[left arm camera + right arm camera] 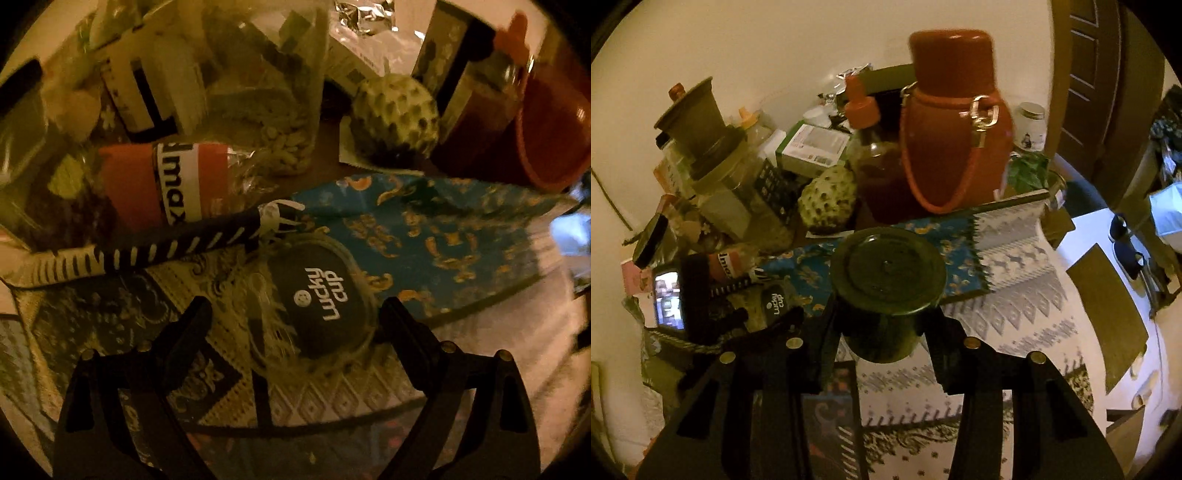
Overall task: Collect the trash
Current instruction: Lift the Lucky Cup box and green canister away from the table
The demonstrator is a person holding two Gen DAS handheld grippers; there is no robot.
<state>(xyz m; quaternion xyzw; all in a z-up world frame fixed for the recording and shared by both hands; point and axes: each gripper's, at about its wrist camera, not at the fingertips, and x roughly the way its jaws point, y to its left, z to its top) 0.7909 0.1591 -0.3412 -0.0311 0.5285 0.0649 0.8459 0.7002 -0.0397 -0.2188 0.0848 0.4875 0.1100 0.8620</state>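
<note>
Right gripper, fingers clamped on a dark green lidded cup, carried above the bench's patterned cloth, presumably lifted clear as trash to be taken away. Left gripper, fingers spread wide and empty, straddling a clear lid with a black "Lucky cup" label, lying flat on the cloth at the near edge of the clutter; likely the next piece to gather. Beside it, a red-labelled bottle lying on its side, reading "max". Behind, a scaly green fruit and a tall red flask, apparently keepers.
</note>
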